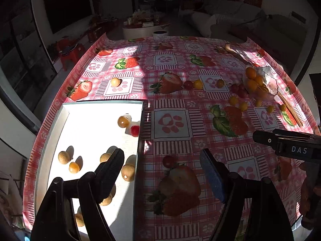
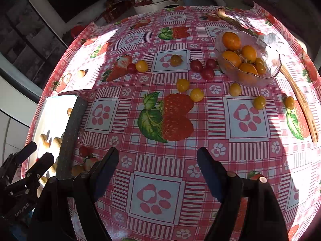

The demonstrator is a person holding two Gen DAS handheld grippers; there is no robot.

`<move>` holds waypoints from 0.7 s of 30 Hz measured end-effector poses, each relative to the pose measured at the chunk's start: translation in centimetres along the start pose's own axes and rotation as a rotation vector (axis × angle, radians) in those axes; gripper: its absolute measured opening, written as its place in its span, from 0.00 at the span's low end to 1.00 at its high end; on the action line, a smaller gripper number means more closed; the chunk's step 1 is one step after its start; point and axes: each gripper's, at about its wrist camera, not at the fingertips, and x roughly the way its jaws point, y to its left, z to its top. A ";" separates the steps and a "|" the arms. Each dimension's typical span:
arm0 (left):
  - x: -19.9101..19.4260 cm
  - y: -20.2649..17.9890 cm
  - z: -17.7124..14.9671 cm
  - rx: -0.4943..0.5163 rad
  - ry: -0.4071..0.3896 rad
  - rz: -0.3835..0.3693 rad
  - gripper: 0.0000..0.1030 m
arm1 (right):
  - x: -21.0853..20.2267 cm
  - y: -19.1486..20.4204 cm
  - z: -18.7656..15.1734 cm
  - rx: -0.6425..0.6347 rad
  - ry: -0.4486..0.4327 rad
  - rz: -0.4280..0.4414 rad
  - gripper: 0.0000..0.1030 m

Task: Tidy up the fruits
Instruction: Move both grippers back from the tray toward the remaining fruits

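Both grippers hang over the table (image 2: pixel 200 160) with nothing between their fingers: the left gripper (image 1: pixel 162 172) stands apart above the box's right edge, the right gripper (image 2: pixel 157 170) stands apart over bare cloth. The white box (image 1: pixel 90 116) at the table's left holds several brown longans (image 1: pixel 63 157), one orange fruit (image 1: pixel 123 121) and a red tomato (image 1: pixel 135 130). The glass bowl (image 2: pixel 268 46) at the far right holds kumquats (image 2: pixel 231 40). Yellow tomatoes (image 2: pixel 197 94) and red tomatoes (image 2: pixel 196 65) lie loose on the cloth beside it, with one red tomato (image 1: pixel 169 161) just beside the box. Wooden tongs (image 2: pixel 301 100) lie along the right side.
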 end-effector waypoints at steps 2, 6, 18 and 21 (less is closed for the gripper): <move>0.5 -1.6 0.7 0.008 0.004 -0.024 0.77 | -0.6 -2.2 0.0 0.030 -0.016 -0.027 0.81; 2.2 -4.2 2.4 0.012 0.023 -0.072 0.77 | -1.6 -5.8 0.2 0.077 -0.053 -0.086 0.81; 9.9 -9.9 4.9 0.148 0.056 -0.038 0.76 | -0.9 -10.0 0.3 0.104 -0.112 -0.177 0.80; 11.0 -10.6 5.5 0.166 0.050 -0.039 0.76 | -0.3 -10.1 0.6 0.091 -0.125 -0.198 0.80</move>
